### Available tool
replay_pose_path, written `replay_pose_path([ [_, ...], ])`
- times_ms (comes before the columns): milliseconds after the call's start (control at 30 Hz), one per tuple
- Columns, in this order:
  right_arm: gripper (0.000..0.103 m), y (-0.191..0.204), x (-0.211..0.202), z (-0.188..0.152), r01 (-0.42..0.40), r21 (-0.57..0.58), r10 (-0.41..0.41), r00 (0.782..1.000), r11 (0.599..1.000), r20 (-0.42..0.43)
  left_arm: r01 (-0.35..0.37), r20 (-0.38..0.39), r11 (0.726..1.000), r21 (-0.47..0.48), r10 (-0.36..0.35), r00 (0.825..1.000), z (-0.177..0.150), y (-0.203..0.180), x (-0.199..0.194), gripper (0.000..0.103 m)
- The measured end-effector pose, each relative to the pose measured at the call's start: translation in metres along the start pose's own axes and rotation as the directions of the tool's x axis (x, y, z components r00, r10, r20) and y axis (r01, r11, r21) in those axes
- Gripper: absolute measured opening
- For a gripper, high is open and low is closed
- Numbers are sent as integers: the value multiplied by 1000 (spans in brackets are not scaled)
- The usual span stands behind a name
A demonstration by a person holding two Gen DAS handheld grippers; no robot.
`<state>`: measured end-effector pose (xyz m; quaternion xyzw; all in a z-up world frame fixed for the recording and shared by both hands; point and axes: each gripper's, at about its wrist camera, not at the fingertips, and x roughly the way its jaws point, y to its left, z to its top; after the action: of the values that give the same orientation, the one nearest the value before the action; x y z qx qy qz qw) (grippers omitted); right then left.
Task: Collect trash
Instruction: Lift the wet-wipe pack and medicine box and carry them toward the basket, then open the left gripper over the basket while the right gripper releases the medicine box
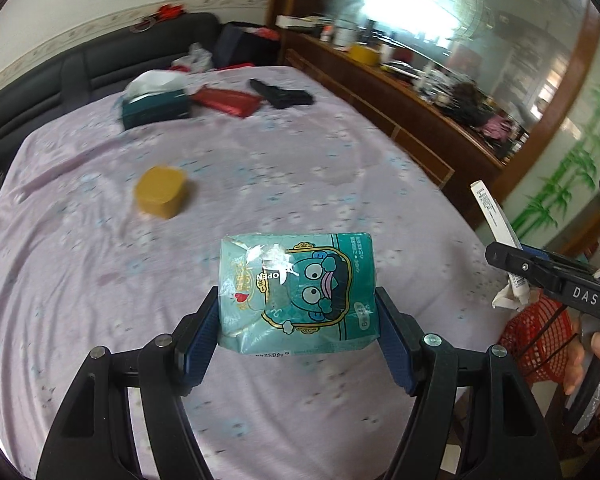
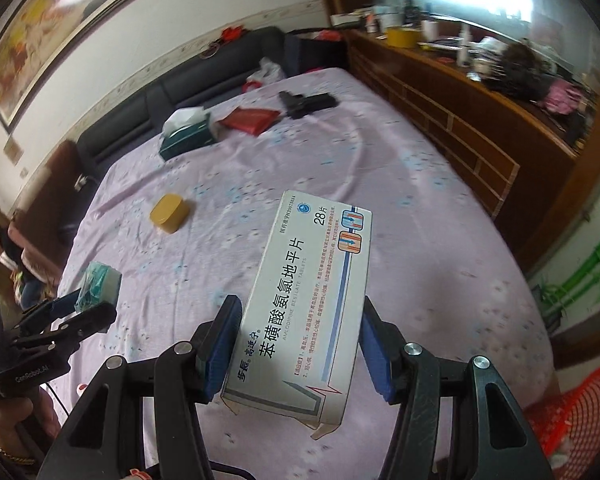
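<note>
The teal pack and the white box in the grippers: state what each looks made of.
Teal pack, held in the left gripper: seemingly thin plastic film, glossy; it shows glare, wrinkles and a peel-open sticker.
White box, held in the right gripper: probably printed cardboard, smooth and faintly sheened; straight folded edges, open end flap.

left wrist — steep down, close | right wrist — same | shared: bed [image 1: 260,168]

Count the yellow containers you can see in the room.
2: a yellow tub lies on the bed; a yellow tin stands on the wooden dresser. Clutter there may hide more.
</note>
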<state>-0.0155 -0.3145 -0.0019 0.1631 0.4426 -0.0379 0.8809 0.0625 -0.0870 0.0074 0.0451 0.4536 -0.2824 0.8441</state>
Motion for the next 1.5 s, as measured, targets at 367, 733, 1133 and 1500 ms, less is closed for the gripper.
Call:
replay_pose_path([
  [367,61,-68,-57,-35,107,152,-115,992,983,45,110,-43,981,161,-104,994,12,-86,29,70],
  [733,61,-128,-105,-75,185,298,-211,976,936,57,211,-96,935,284,-191,977,8,-165,47,71],
  [1133,61,-198,-173,-135,285,458,-349,935,842,60,323,-161,859,396,-282,946,-15,-261,56,71],
  [1500,61,-253,-233,-193,340,581,-442,896,740,40,420,-233,768,483,-349,908,-44,-353,62,71],
])
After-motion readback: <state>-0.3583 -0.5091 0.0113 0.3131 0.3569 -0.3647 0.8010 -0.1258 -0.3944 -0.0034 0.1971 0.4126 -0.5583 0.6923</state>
